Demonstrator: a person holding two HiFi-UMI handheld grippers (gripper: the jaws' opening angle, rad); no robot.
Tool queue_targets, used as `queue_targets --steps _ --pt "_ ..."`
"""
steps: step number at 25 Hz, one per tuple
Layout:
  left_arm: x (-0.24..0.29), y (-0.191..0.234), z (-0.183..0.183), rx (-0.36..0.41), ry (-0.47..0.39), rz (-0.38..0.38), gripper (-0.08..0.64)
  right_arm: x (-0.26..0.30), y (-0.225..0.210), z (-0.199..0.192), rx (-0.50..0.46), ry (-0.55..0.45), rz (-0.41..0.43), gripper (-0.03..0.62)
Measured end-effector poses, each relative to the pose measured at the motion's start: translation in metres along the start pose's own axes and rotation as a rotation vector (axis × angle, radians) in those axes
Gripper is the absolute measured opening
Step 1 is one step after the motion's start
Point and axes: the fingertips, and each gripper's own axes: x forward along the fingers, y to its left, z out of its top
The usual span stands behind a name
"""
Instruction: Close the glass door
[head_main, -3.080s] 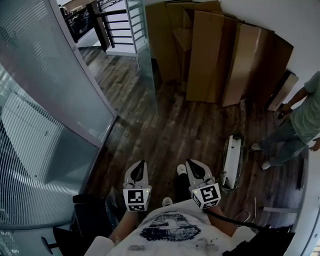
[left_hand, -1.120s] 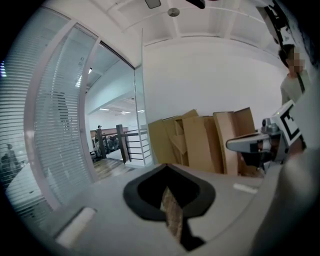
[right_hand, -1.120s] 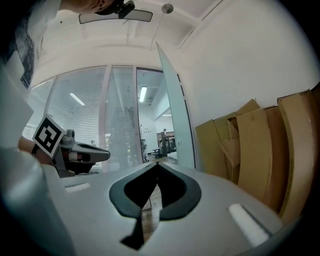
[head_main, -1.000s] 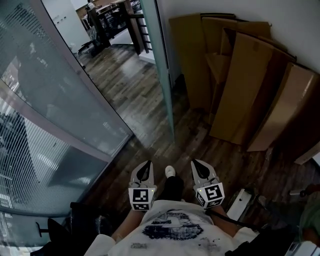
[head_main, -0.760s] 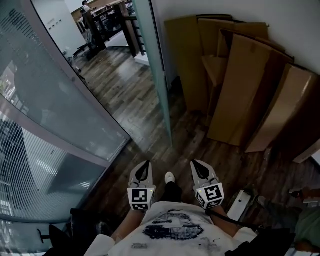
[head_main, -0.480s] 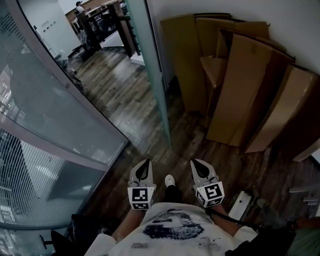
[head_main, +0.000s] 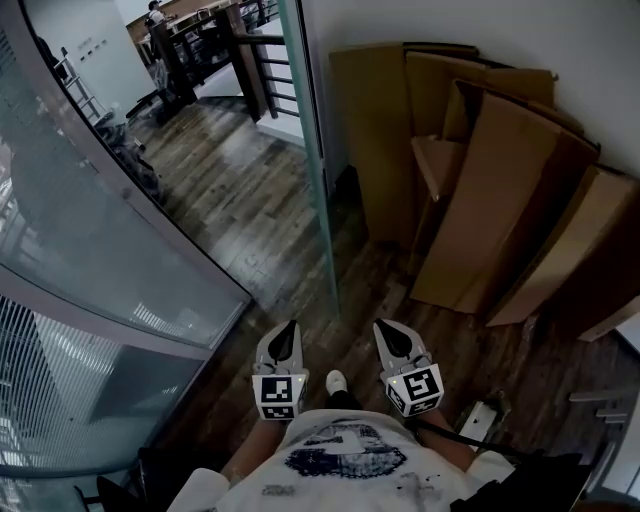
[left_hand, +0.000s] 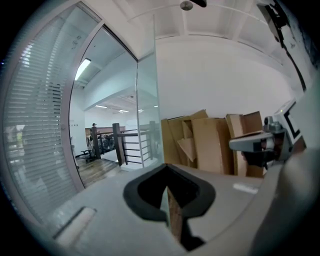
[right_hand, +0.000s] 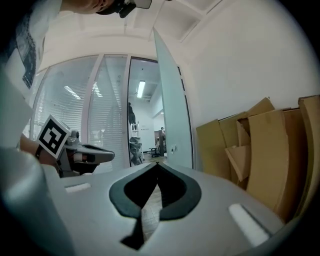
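Glass door: standing open, seen edge-on, ahead of both grippers; cardboard sheets lean just right of it
Left gripper: jaws pressed together, empty
Right gripper: jaws pressed together, empty

Frosted glass door, open, edge-on, upright

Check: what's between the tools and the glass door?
Only bare wood floor, in the head view. The left tool and right tool hang short of the glass door.
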Motion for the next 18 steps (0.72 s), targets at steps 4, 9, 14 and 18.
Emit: queue_targets --steps 4,9,14,18 --pt "0.023 0.019 0.007 -0.010 -0.008 -0.003 0.003 0.030 -0.008 0.004 -0.006 0.017 -0.005 0.008" --pt "0.044 0.043 0.010 -0.013 -0.004 -0.013 0.003 0.067 -0.010 0.012 -0.013 0.022 -0.009 0.008" --pt "0.061 0.060 0.010 -0.019 0.008 0.004 0.003 0.091 -0.016 0.020 -0.016 0.017 -0.002 0.008" --pt "0.069 0.063 0.007 -0.031 0.021 0.007 0.003 0.099 -0.024 0.024 -0.021 0.028 -0.002 0.008"
